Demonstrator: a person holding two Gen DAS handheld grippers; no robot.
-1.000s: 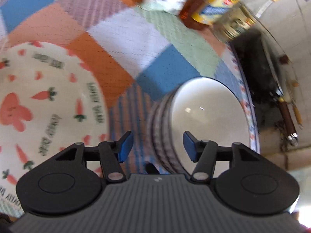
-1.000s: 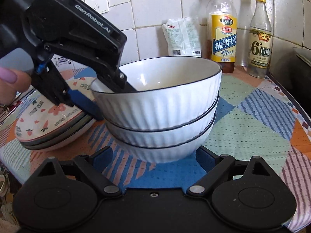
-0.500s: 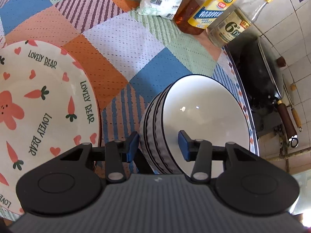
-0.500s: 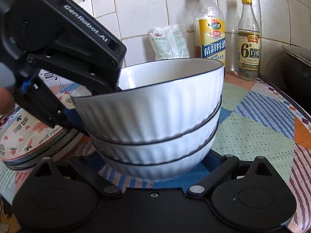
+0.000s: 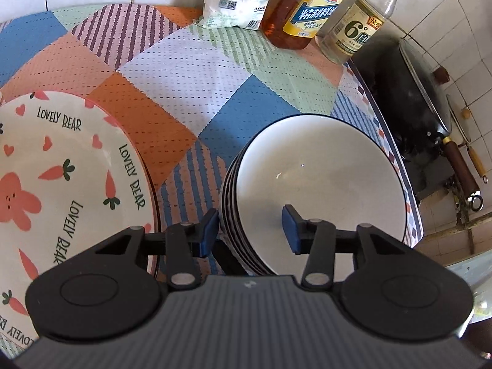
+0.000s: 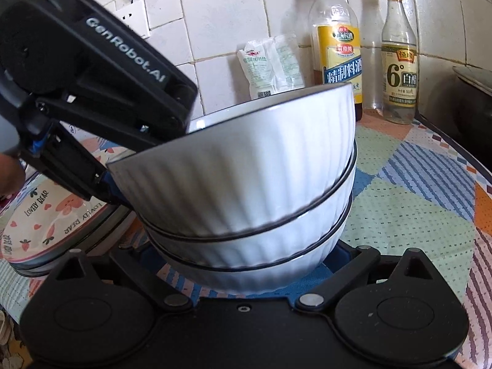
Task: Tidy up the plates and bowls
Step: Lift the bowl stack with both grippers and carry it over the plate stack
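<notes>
A stack of white ribbed bowls [image 6: 255, 184] with dark rims stands on the patchwork cloth; it also shows in the left wrist view [image 5: 319, 181]. The top bowl [image 6: 233, 156] sits tilted. My left gripper [image 5: 250, 227] is open, its fingers either side of the stack's near rim, one pad inside the top bowl and one outside. My right gripper [image 6: 246, 264] is open around the base of the bowl stack; its fingertips are hidden behind the bowls. A stack of "Lovely Bear" carrot plates [image 5: 61, 184] lies left of the bowls and shows in the right wrist view [image 6: 52, 224].
Two bottles [image 5: 313, 9] [image 5: 359, 27] and a white packet [image 5: 236, 0] stand at the tiled wall behind. A black wok [image 5: 409, 98] sits on a stove past the table's right edge. The patchwork cloth [image 5: 172, 70] covers the table.
My left gripper has opened wider around the bowl rim. The right wrist camera has come closer to the bowls, and the top bowl now sits more tilted.
</notes>
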